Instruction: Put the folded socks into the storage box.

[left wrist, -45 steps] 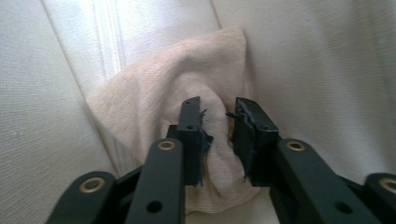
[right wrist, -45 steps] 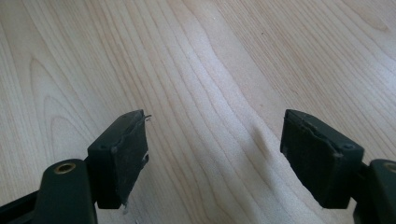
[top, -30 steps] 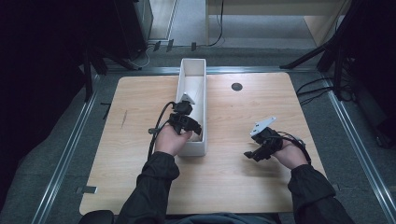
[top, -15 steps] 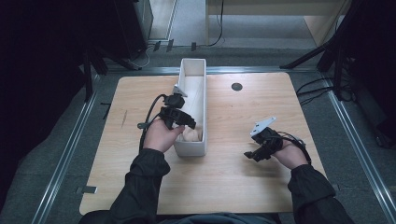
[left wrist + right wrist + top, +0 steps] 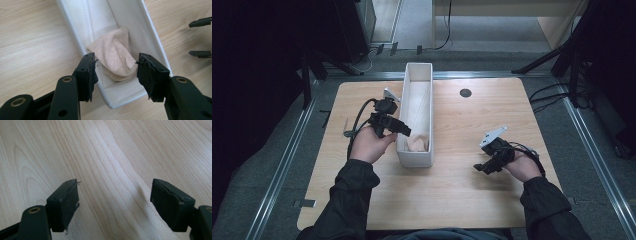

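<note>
Your right gripper (image 5: pixel 487 162) at 4 o'clock hovers over bare wooden table (image 5: pixel 462 195), jaws spread, nothing between them. Your left gripper (image 5: pixel 398 127) at 9 o'clock sits above the long white bin (image 5: pixel 414 159)'s near end, jaws just opening, released. Beige cloth (image 5: pixel 116 56) lies crumpled inside the bin's near end, untouched.

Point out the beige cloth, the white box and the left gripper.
beige cloth (image 5: pixel 115 56): left gripper view, middle of the cloth.
white box (image 5: pixel 414 159): high view, near end wall.
left gripper (image 5: pixel 115 68): left gripper view, midway between fingertips.
</note>
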